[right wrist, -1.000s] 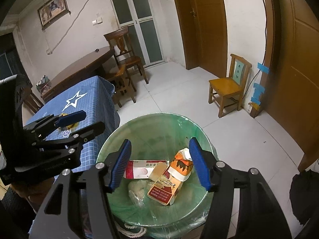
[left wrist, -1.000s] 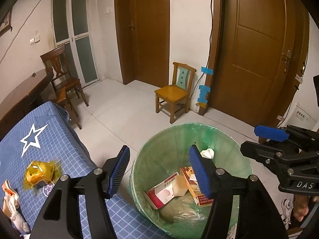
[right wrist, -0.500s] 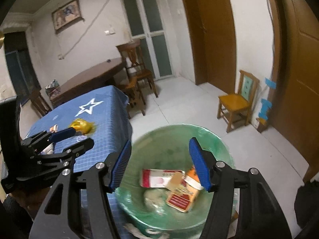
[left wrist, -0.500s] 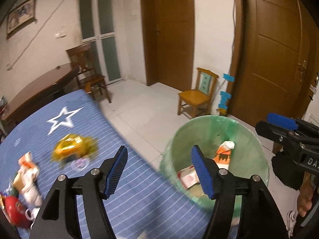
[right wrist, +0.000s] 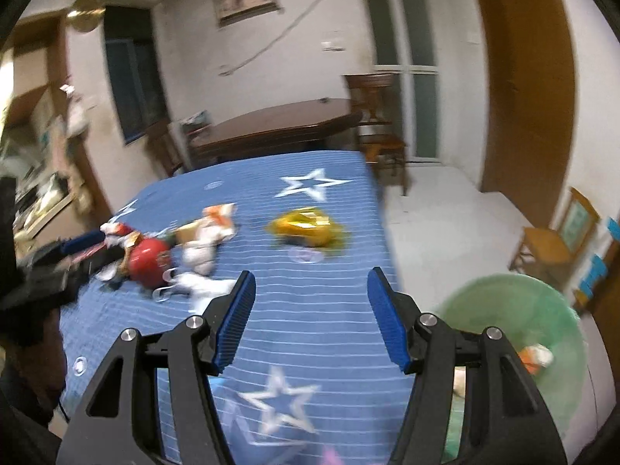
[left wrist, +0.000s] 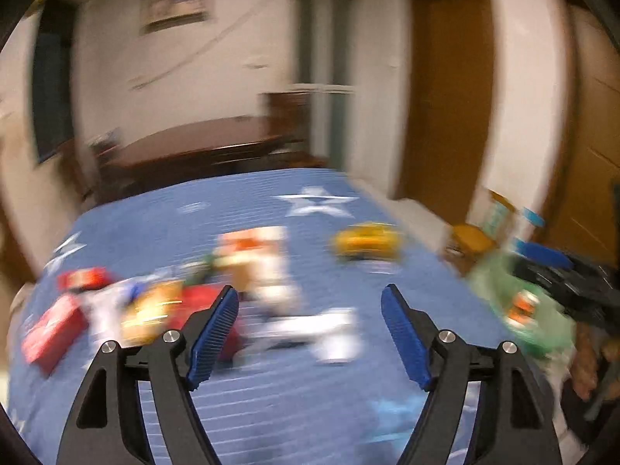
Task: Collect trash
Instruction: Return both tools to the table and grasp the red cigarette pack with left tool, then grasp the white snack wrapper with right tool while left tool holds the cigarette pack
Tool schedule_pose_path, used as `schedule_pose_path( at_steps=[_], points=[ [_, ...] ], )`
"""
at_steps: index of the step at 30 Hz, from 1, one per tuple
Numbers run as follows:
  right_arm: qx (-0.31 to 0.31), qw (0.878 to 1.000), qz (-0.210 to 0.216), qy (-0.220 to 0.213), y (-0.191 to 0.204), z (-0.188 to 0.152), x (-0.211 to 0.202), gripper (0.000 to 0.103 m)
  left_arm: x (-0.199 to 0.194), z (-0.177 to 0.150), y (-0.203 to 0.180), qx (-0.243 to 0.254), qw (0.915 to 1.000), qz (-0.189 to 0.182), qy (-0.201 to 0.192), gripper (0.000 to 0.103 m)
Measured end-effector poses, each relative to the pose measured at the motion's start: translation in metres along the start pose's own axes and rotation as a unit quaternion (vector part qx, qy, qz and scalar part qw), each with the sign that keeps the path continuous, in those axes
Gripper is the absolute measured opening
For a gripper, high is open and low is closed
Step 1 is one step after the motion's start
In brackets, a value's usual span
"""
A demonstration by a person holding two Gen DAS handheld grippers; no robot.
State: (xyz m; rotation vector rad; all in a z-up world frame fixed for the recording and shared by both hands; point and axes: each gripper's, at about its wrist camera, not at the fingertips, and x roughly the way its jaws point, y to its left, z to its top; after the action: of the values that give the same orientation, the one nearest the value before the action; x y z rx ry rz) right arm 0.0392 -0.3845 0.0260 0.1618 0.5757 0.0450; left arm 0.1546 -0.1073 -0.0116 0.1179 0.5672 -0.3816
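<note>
A blue star-patterned tablecloth (left wrist: 271,395) (right wrist: 317,310) carries several scattered wrappers. A yellow foil wrapper (right wrist: 306,224) (left wrist: 366,240) lies near the middle. A red wrapper (right wrist: 149,257), white crumpled paper (right wrist: 203,252) and red packets (left wrist: 52,327) lie to the left. My left gripper (left wrist: 310,321) hovers over the cloth, its jaws opening, nothing between them. My right gripper (right wrist: 312,302) is open and empty above the cloth. The green-lined bin (right wrist: 542,329) (left wrist: 515,302) with trash inside stands beside the table at the right. The left wrist view is blurred.
A dark wooden table (right wrist: 279,124) and a chair (right wrist: 379,116) stand behind the blue table. A small yellow chair (right wrist: 554,240) stands by the wall beyond the bin. Brown doors (left wrist: 445,77) line the right side.
Both grippers have swung left from over the bin to over the blue tablecloth. The left jaws stand wider than before. The bin now sits at the right edge of both views.
</note>
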Motion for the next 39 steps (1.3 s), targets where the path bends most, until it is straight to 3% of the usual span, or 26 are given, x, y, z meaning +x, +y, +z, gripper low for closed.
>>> schedule_pose_path(
  at_steps=[2,3,5,6,7,8,10,11,15,16,17,20,23,28,32,33,34,36,39],
  points=[
    [-0.008,1.000,0.017,0.006,0.016,-0.002,0.003,0.058,0.007,0.015,0.045,-0.012,0.9965,0.082,0.004,0.081],
    [-0.010,1.000,0.026,0.009,0.023,-0.004,0.004,0.058,0.019,0.028,0.073,-0.018,0.9908,0.133,0.019,0.084],
    [-0.011,0.999,0.039,0.022,0.037,-0.012,0.007,0.058,0.053,0.054,0.130,-0.035,0.9773,0.199,0.064,0.085],
    [-0.011,0.999,0.043,0.027,0.042,-0.017,0.006,0.058,0.070,0.064,0.158,-0.048,0.9657,0.242,0.081,0.085],
    [-0.012,0.998,0.045,0.033,0.047,-0.022,0.004,0.058,0.091,0.073,0.192,-0.063,0.9453,0.303,0.103,0.086],
    [-0.013,0.998,0.045,0.038,0.050,-0.028,0.001,0.058,0.106,0.079,0.218,-0.072,0.9307,0.337,0.122,0.086],
    [-0.014,0.998,0.040,0.049,0.053,-0.036,-0.004,0.058,0.140,0.086,0.267,-0.098,0.9071,0.370,0.174,0.086],
    [-0.013,0.998,0.037,0.052,0.052,-0.039,-0.005,0.058,0.165,0.084,0.292,-0.108,0.8923,0.380,0.219,0.086],
    [-0.007,0.998,0.020,0.065,0.047,-0.048,-0.006,0.058,0.212,0.071,0.329,-0.153,0.8750,0.338,0.311,0.086],
    [-0.004,0.997,0.019,0.068,0.045,-0.049,-0.005,0.058,0.218,0.069,0.325,-0.154,0.8766,0.324,0.321,0.086],
    [-0.002,0.997,0.018,0.071,0.044,-0.049,-0.003,0.058,0.226,0.066,0.316,-0.136,0.8834,0.296,0.337,0.086],
    [-0.002,0.997,0.018,0.074,0.045,-0.050,0.002,0.058,0.234,0.054,0.288,-0.085,0.8903,0.261,0.364,0.086],
    [-0.014,0.997,0.024,0.069,0.051,-0.050,0.001,0.058,0.215,0.042,0.255,-0.049,0.9059,0.238,0.347,0.086],
    [-0.020,0.997,0.034,0.071,0.054,-0.053,0.000,0.058,0.151,0.023,0.191,0.009,0.9371,0.121,0.327,0.086],
    [-0.020,0.996,0.045,0.074,0.059,-0.055,0.003,0.058,0.096,-0.022,0.145,0.064,0.9417,0.095,0.316,0.089],
    [-0.023,0.996,0.048,0.073,0.062,-0.055,0.002,0.058,0.077,-0.034,0.136,0.070,0.9425,0.066,0.320,0.089],
    [-0.025,0.996,0.051,0.073,0.064,-0.055,0.002,0.058,0.054,-0.046,0.132,0.073,0.9447,0.048,0.316,0.089],
    [-0.031,0.995,0.060,0.074,0.069,-0.056,0.002,0.058,0.009,-0.055,0.130,0.066,0.9586,0.052,0.272,0.089],
    [-0.056,0.991,0.086,0.081,0.086,-0.057,0.005,0.060,-0.047,-0.069,0.153,0.017,0.9734,0.044,0.224,0.089]
  ],
)
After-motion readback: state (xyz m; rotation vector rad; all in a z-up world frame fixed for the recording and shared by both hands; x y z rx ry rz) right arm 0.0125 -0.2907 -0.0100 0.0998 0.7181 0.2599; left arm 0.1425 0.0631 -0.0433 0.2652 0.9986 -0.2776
